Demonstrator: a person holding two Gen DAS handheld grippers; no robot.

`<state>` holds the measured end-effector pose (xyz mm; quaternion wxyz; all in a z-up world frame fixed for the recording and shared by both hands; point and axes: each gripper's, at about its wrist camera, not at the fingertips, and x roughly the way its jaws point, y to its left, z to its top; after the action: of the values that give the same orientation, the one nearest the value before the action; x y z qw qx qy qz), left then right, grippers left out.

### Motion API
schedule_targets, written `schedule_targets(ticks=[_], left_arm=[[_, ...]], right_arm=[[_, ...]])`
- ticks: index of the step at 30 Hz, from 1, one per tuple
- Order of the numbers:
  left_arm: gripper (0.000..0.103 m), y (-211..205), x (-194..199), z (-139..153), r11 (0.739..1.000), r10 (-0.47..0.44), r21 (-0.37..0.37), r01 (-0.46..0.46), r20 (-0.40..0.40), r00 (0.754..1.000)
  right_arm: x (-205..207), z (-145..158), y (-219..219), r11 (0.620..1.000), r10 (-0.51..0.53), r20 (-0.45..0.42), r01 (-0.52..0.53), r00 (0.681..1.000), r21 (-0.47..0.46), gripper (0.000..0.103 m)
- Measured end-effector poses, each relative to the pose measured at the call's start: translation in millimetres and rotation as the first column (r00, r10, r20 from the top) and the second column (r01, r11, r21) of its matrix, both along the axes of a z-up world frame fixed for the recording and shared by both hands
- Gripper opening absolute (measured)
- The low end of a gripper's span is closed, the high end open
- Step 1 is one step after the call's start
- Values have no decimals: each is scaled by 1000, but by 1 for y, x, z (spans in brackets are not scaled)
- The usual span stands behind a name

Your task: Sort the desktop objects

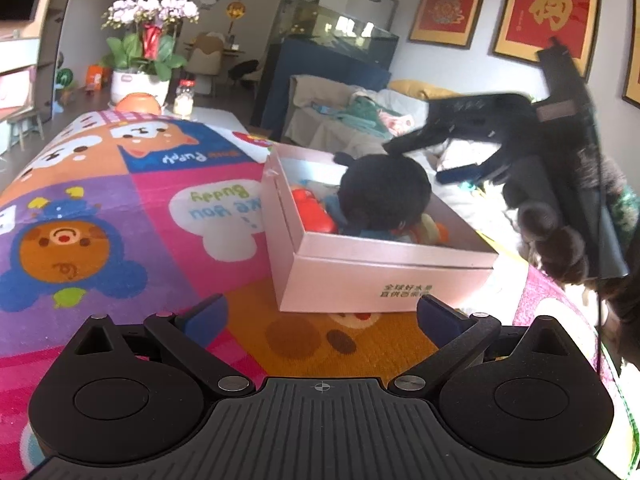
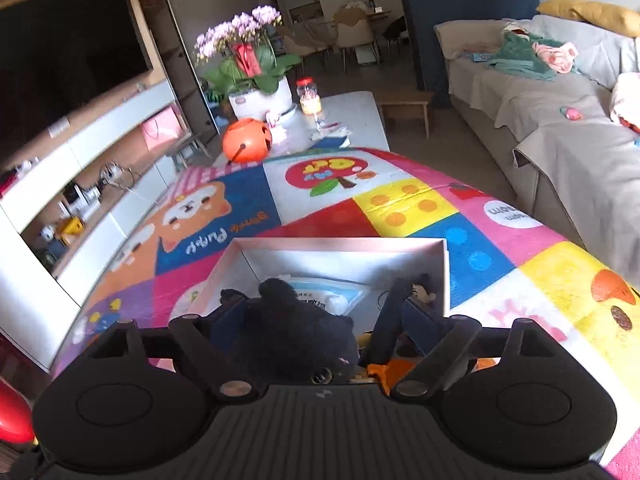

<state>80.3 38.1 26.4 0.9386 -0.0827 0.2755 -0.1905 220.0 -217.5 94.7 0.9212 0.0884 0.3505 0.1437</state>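
A pink cardboard box (image 1: 384,276) stands open on the colourful cartoon mat (image 1: 120,208). Inside lies a round black plush toy (image 1: 384,196) on top of a red toy (image 1: 312,208) and other small things. My right gripper (image 1: 418,160) hovers over the box, open. The plush (image 2: 296,332) sits low between its fingers, close to the left one and apart from the right finger (image 2: 394,312). A white and blue packet (image 2: 320,292) lies at the box's far end. My left gripper (image 1: 320,316) is open and empty, just in front of the box.
An orange pumpkin bucket (image 2: 246,140), a potted orchid (image 2: 260,96) and a jar (image 2: 309,96) stand at the table's far end. A grey sofa (image 2: 560,128) runs along the right. A TV cabinet (image 2: 80,168) is on the left. A person's dark-sleeved hand (image 1: 556,240) holds the right gripper.
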Motion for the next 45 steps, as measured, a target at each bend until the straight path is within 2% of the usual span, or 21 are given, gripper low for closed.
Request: schedule_targets(ticks=[4,10,11,13,14,18,21,26,27,29,32,37,41,45], left_arm=[[103,-3,-1,-1,1000,-8,11,8,-3,1000],[103,-5,-3,0,999,-5,32,4,9,1000],[103,-6,-4,1,999,-5,40,4,13,1000],[103,-10,-7,1,998,-5,55,4,19,1000],[103,-12,-9,1,998,0,65,-2,23,1000],[103,-27,-19,1,981,60,181,-65,34,998],[103,-39,-29,0,953,135,266,-142,44,990],[103,-46,-29,-16,920,236,327,-215,-24,971],[103,-48,-25,-20,909,258,350,-227,-46,965],[103,-50,-21,-19,904,286,344,-252,-49,957],[103,-48,-16,-22,908,302,323,-266,-63,951],[103,-47,-17,-23,911,302,315,-267,-67,951],[103,-48,-18,-23,911,302,315,-267,-67,951],[103,-48,-19,-24,911,301,317,-266,-68,951]], right_arm=[[-14,9,-8,1000,-7,61,8,998,-10,89],[-51,9,-17,1000,1,93,0,996,-14,90],[-64,8,-18,1000,4,115,-1,993,-29,91],[-94,4,-17,997,-13,172,25,985,-69,103],[-109,1,-15,996,-15,192,32,981,-88,103],[-159,-18,-6,985,-5,183,36,983,-167,103],[-179,-40,1,977,-12,90,31,996,-210,103],[-174,-81,3,963,-108,-50,92,993,-255,103],[-174,-82,3,958,-110,-15,102,994,-269,103],[-164,-81,4,957,-102,-30,90,994,-275,103],[-152,-80,6,957,-67,-19,59,998,-284,103],[-153,-86,4,963,-64,-4,61,998,-264,103],[-167,-94,2,966,-64,54,76,996,-246,103],[-168,-94,3,966,-65,57,77,996,-249,103]])
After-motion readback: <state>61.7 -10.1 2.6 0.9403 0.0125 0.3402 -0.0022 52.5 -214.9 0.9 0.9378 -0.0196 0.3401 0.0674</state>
